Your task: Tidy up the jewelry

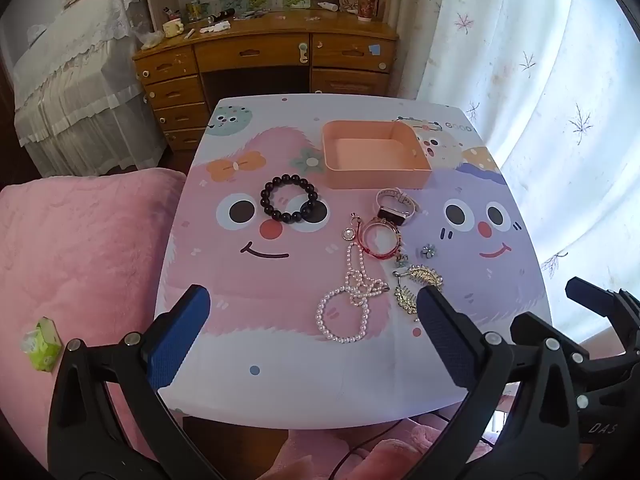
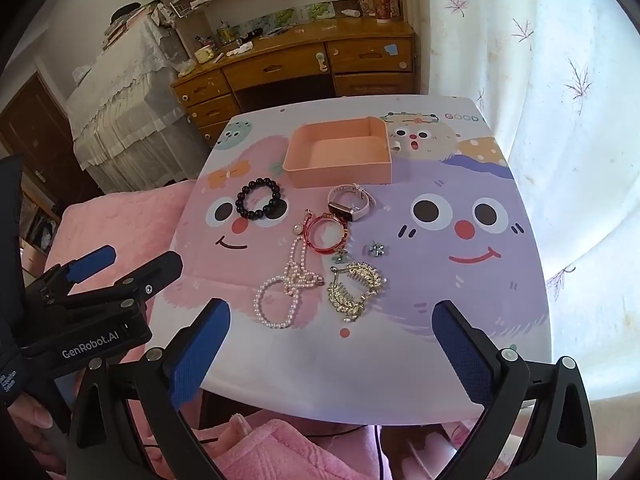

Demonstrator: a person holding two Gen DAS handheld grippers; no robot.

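Blue-padded and spread wide, my left tool (image 1: pixel 314 332) hangs over the near edge of the tabletop (image 1: pixel 280 392) with nothing between its fingers; my right tool (image 2: pixel 332 344) is equally wide and equally empty, just beside it at 3 o'clock. Every piece waits outside the box (image 1: pixel 374 156), which sits bare at 12 o'clock on the far half of the tabletop. From the left view, the pearl strand (image 1: pixel 352 304) lies nearest, dead ahead, with the gold clips (image 1: pixel 416 286) just beside it at 2 o'clock. Beyond them rest the red bangle (image 1: pixel 380 236) and a small pendant (image 1: pixel 348 233), the flower stud (image 1: pixel 430 251) at 1 o'clock, the watch (image 1: pixel 396 208) close to the box's front wall, and the black bead bracelet (image 1: pixel 289 199) apart at 11 o'clock. By my reading, sorting has not begun: nothing is boxed, and all seven or so pieces remain to be lifted across.
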